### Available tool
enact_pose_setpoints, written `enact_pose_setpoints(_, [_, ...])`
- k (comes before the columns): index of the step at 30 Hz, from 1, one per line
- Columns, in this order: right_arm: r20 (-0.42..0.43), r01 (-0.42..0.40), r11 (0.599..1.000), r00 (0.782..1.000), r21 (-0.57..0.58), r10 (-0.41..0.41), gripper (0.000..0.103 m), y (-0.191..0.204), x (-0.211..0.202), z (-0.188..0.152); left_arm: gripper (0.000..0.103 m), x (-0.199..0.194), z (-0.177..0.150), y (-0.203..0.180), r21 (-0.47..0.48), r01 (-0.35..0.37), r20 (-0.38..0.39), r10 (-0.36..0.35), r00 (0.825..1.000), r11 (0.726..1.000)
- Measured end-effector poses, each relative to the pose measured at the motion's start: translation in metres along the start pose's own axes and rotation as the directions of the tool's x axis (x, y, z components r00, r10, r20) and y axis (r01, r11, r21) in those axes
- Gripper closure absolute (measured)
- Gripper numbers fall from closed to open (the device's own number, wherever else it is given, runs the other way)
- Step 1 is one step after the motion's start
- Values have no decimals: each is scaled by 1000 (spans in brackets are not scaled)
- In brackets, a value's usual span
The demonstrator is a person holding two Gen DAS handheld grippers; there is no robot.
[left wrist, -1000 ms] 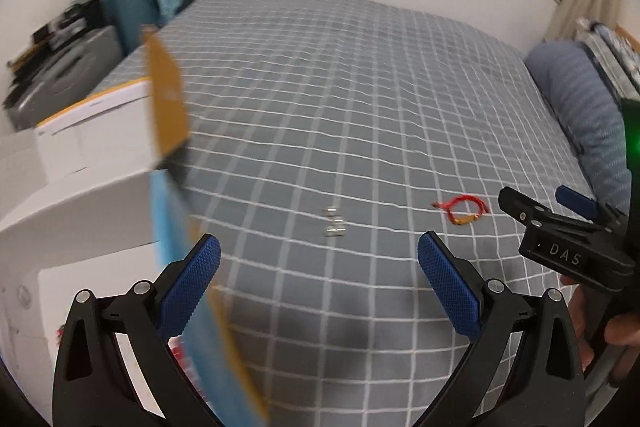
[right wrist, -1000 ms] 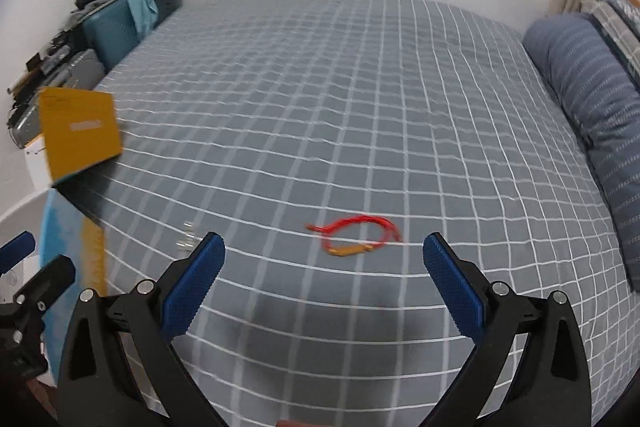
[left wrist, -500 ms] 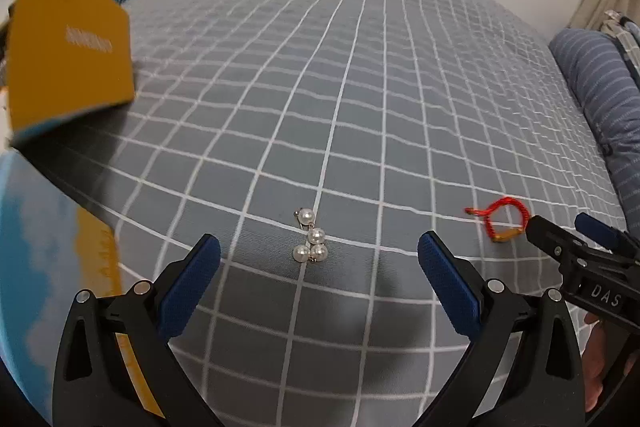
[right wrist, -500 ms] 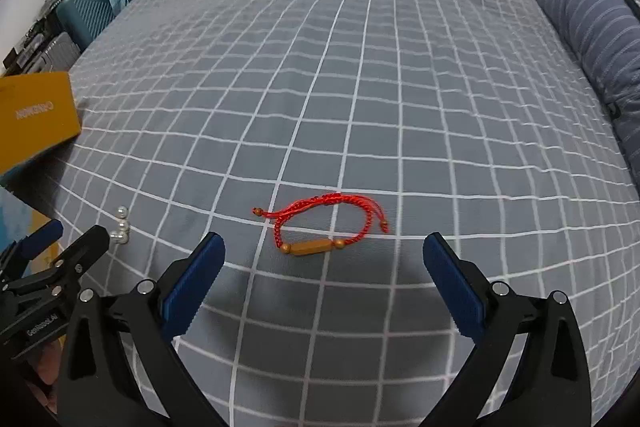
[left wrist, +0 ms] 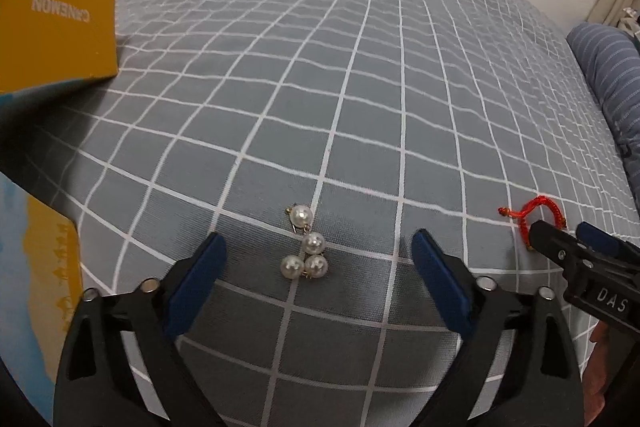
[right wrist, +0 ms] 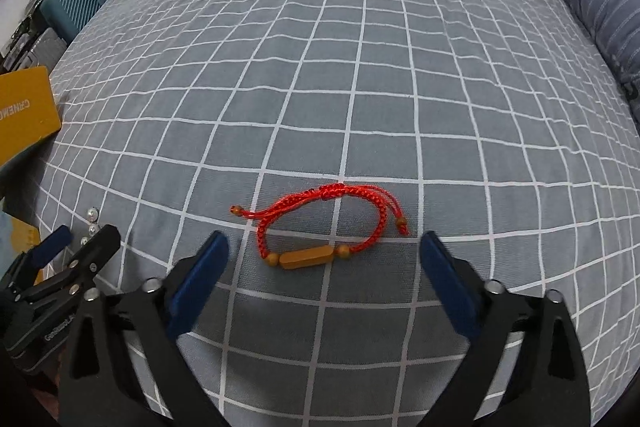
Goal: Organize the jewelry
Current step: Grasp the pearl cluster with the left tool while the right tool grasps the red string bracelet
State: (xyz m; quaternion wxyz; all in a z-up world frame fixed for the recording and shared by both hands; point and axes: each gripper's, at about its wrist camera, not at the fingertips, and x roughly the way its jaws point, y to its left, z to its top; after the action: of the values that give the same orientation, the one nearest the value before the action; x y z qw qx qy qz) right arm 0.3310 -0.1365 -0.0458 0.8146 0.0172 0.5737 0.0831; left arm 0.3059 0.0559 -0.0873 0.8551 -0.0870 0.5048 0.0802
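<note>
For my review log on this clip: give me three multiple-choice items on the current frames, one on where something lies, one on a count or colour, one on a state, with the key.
1. Where does the red cord bracelet lie?
A. on the checked bedspread, ahead of the right tongs
B. on the yellow box
C. on the striped pillow

2. How many pearls show in the pearl jewelry?
A. two
B. four
C. seven

3. What state are the left tongs in?
A. shut on the pearls
B. shut on the bracelet
C. open, holding nothing

Key:
1 A, the right wrist view shows it flat on the cover just beyond the two blue pads.
2 B, the left wrist view shows four white beads in a cluster.
3 C, the blue pads stand wide apart with the pearls lying between and beyond them, untouched.
</note>
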Motion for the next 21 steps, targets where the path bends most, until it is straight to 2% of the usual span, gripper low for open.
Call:
enact_pose_setpoints(4, [-42,-19,1000,999,15,19,35,-1,9,2,26,3,-1,-3,15,-17,-10,17,1000,1000])
enact_pose_setpoints(7, [-44,-20,999,999,25,21,44,-3,10,0,41,4,-1,-5,22,-17,-15,18,1000,1000])
enact_pose_setpoints(8, [-44,-17,999,999,33,19,45,-5,10,-1,48,4,-1,-5,24,-15,-16,16,1000,1000])
enact_pose_setpoints(11, [-47,-20,998,999,53,23,62,-9,8,0,68,2,0,-6,31,-4,-23,4,1000,1000])
enact_pose_setpoints(13, [-49,-23,998,998,66,27,65,-11,8,0,81,1,0,-7,38,8,-29,-7,1000,999])
enact_pose_setpoints(14, [-50,-24,997,998,70,28,66,-12,7,0,84,0,0,-7,42,16,-33,-15,999,999])
enact_pose_setpoints(21, [-43,-23,996,999,91,27,71,-12,2,-2,84,-6,-2,-8,40,62,-47,-60,997,997])
